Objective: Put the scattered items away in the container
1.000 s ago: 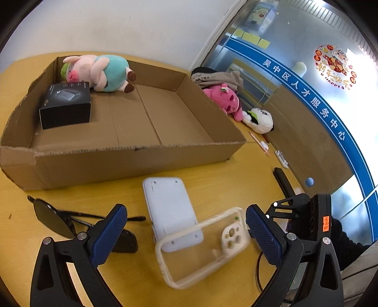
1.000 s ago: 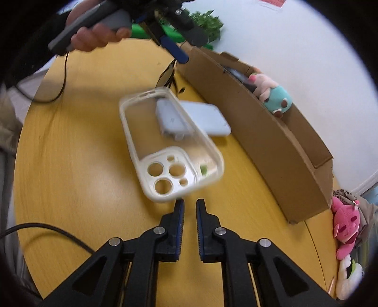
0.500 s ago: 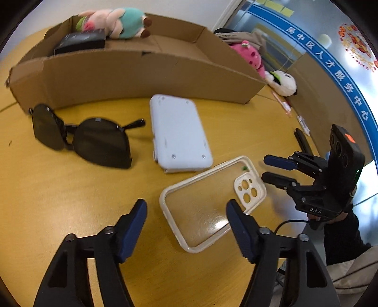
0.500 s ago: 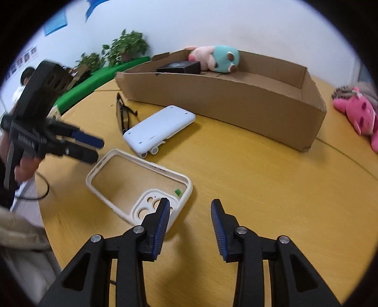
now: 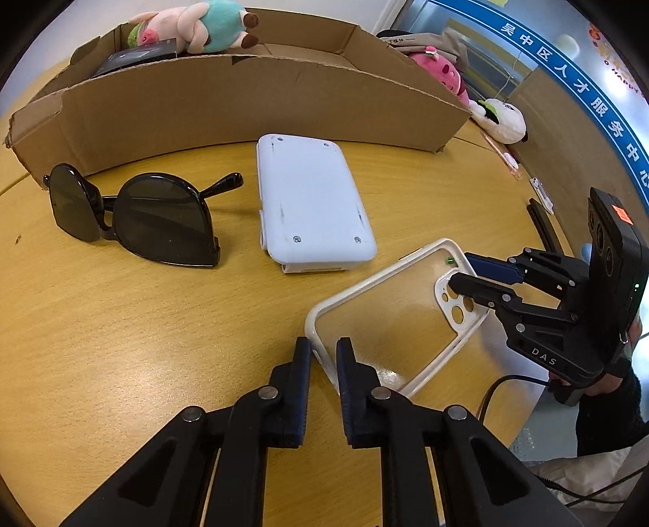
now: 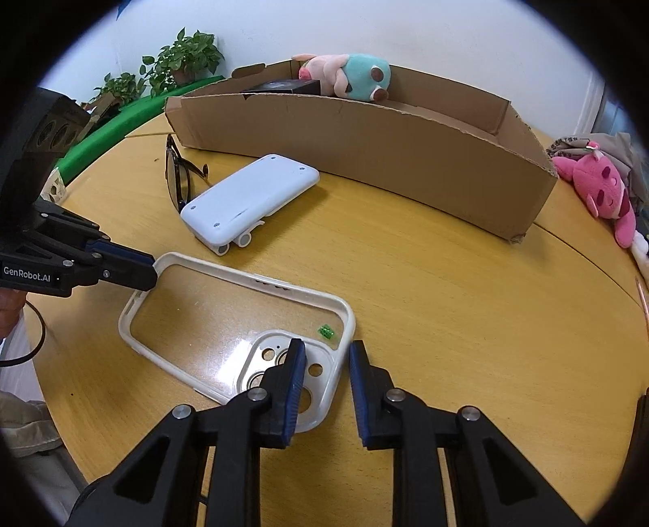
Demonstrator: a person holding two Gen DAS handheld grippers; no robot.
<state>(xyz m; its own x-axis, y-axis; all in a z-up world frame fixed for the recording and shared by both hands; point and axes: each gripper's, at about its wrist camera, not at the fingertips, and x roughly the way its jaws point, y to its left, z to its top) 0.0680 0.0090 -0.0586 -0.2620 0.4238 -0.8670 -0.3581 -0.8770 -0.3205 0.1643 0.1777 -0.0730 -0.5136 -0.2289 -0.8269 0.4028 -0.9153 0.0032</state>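
Observation:
A clear phone case with a white rim (image 5: pixel 389 308) (image 6: pixel 227 320) lies flat on the round wooden table. My left gripper (image 5: pixel 323 354) is shut on the rim at the case's plain end. My right gripper (image 6: pixel 324 360) is open, its jaws straddling the rim at the camera-hole end. A white power bank (image 5: pixel 308 206) (image 6: pixel 251 198) and black sunglasses (image 5: pixel 138 215) (image 6: pixel 178 178) lie between the case and a long cardboard box (image 5: pixel 243 101) (image 6: pixel 365 146), which holds a pink-and-teal plush pig (image 5: pixel 198 24) (image 6: pixel 349 75) and a black box (image 5: pixel 130 56).
A pink plush (image 6: pixel 604 190) (image 5: pixel 438 73) and a white panda plush (image 5: pixel 503 121) lie on the table past the box's right end. Potted plants (image 6: pixel 178 61) stand beyond the table's far left. A cable (image 5: pixel 503 385) trails off the table edge.
The case, held up a second ago, now lies on the table. My left gripper has closed on its rim. My right gripper opened and now straddles the camera end.

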